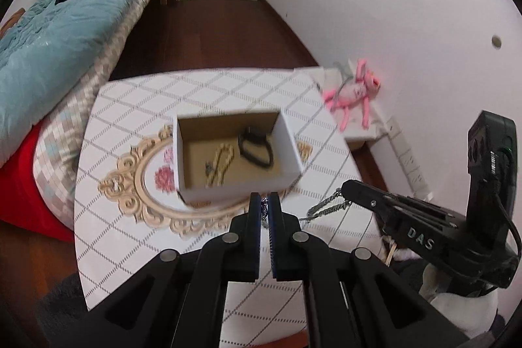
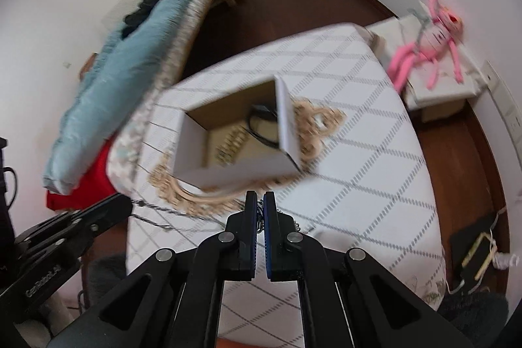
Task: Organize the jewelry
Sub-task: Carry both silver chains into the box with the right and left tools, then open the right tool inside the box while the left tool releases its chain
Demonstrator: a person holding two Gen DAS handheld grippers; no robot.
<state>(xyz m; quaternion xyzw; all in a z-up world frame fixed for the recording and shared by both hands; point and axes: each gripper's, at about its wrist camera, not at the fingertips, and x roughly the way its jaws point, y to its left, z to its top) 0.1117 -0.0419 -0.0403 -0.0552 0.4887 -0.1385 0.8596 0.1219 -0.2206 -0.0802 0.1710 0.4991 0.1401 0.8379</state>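
**Silver chain strung between both claws above the desk**

Largest first: the bed (image 1: 49, 54) with its teal quilt runs along the left, and the desk (image 1: 124, 237) under its white grid cloth fills the middle of both views. On the cloth you have an ornate cream-framed tray (image 1: 137, 185), and on that tray sits the open white box (image 1: 235, 188) with a brown inside. A pink plush toy (image 1: 355, 90) lies on a small white stand beside the desk's far right corner.

Inside the box, a dark band (image 1: 256, 149) lies toward the right and a pale beaded strand (image 1: 222, 163) toward the left.

Your left claw (image 1: 265, 201) is clenched on one end of a silver chain (image 1: 326, 207), just in front of the box's near wall. Your right claw (image 2: 260, 201) is clenched on the other end, and the chain sags between the two over the cloth, outside the box.
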